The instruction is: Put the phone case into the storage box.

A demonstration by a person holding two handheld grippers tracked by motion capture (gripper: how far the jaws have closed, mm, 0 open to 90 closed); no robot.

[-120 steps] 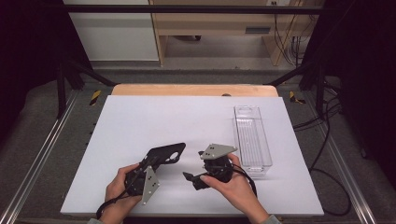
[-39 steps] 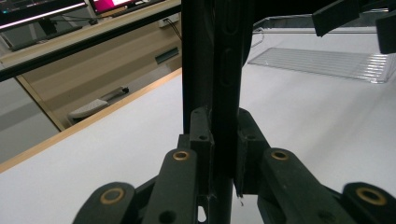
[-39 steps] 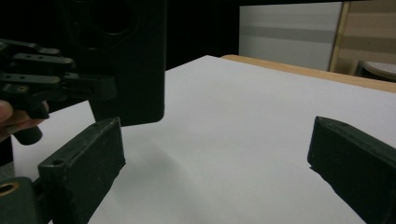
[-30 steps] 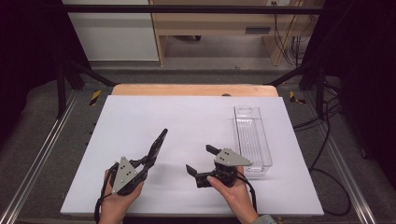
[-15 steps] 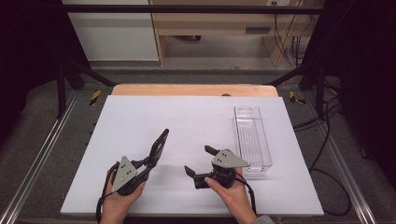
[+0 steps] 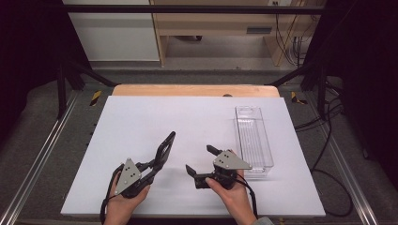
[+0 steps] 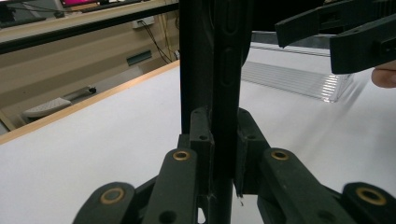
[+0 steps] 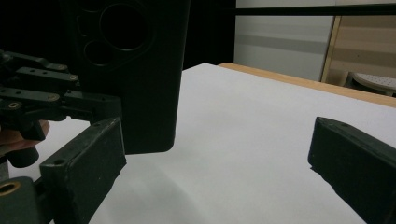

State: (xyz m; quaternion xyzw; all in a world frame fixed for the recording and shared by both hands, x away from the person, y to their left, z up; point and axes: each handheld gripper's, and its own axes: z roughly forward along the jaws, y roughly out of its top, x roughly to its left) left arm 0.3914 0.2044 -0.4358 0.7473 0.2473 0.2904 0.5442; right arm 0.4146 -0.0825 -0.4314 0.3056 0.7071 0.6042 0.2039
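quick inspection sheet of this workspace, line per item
surface: white table top, bare apart from the tray; wooden edge at the far side
job's things: black phone case, flat and thin, clamped edge-on in the left gripper, camera cutouts visible in the right gripper view
clutter: clear plastic tray at the right, nothing in it
grippers: left shut on the case; right gripper open, jaws wide apart, holding nothing, beside the case
cables: one trails from each gripper; more on the floor at the right
surroundings: dark frame rails, wooden furniture behind the table
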